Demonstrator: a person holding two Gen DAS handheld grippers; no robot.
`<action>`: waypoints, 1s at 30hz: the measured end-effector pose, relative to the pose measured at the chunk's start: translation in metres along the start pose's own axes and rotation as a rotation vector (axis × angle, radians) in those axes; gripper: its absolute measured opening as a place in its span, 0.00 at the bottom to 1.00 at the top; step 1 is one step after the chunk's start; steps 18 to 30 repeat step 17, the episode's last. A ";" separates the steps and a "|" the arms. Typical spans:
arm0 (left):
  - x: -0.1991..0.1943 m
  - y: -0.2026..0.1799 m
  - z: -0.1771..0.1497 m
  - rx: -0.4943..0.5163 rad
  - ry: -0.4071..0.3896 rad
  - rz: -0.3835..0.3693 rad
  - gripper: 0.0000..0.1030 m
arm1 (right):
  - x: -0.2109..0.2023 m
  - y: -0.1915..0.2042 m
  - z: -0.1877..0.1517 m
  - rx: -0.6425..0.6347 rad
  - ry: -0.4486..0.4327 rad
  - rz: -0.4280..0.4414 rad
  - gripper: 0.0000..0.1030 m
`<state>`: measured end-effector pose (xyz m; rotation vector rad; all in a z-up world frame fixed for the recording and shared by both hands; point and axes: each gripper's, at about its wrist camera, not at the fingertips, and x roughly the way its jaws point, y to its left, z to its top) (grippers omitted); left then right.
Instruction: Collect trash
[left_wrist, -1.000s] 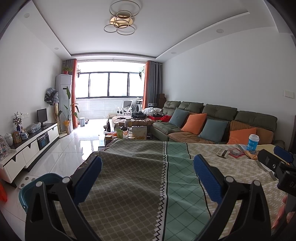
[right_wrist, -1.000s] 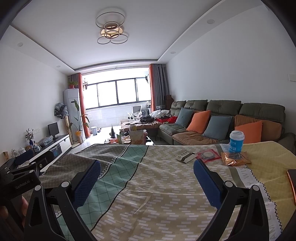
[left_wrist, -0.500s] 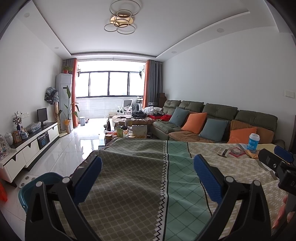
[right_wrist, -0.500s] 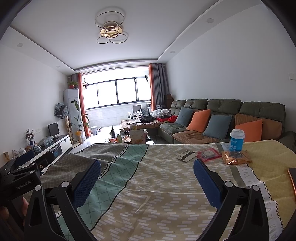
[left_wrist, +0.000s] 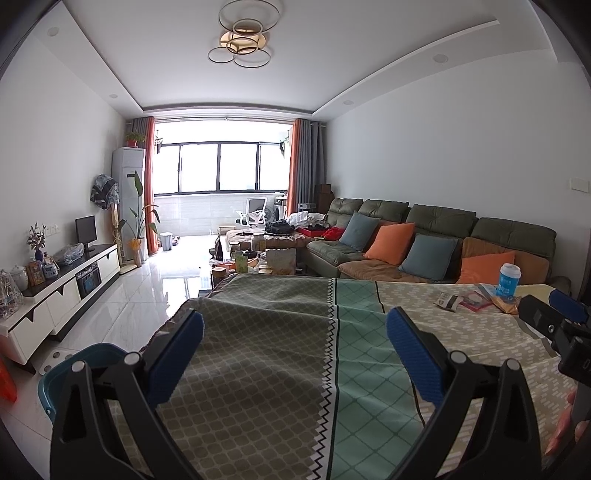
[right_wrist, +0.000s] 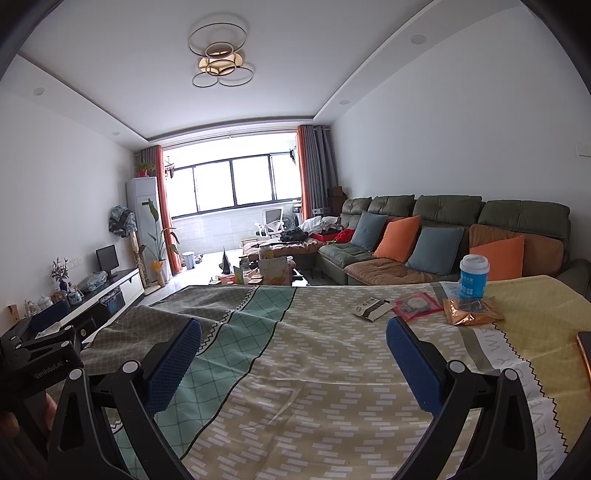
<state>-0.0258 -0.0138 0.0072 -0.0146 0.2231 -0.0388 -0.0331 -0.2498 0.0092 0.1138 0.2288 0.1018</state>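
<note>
On the patterned tablecloth (right_wrist: 314, 369) at the far right lie a dark-and-white snack wrapper (right_wrist: 371, 308), a red packet (right_wrist: 417, 307) and a crumpled gold wrapper (right_wrist: 471, 316), beside a blue cup with a white lid (right_wrist: 474, 277). The left wrist view shows the same wrapper (left_wrist: 448, 301), red packet (left_wrist: 476, 300) and cup (left_wrist: 509, 280) far right. My right gripper (right_wrist: 293, 360) is open, low over the cloth, well short of the trash. My left gripper (left_wrist: 295, 356) is open over the cloth's left part, empty.
A teal bin (left_wrist: 94, 360) stands on the floor off the table's left corner. A green sofa with orange and blue cushions (right_wrist: 443, 240) runs behind the table. A cluttered coffee table (left_wrist: 258, 254) lies beyond. A dark flat object (right_wrist: 584, 350) sits at the cloth's right edge.
Both views have shifted slightly; the trash sits a touch lower in the right wrist view. Both grippers stay open and empty.
</note>
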 end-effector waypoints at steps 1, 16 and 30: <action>0.000 0.000 0.000 -0.001 0.002 -0.003 0.97 | 0.000 -0.001 0.000 0.001 0.000 0.000 0.97; 0.063 0.008 0.001 0.034 0.271 -0.016 0.97 | 0.015 -0.023 0.000 0.014 0.129 -0.058 0.97; 0.072 0.011 0.001 0.029 0.304 -0.022 0.97 | 0.019 -0.029 0.000 0.015 0.159 -0.076 0.97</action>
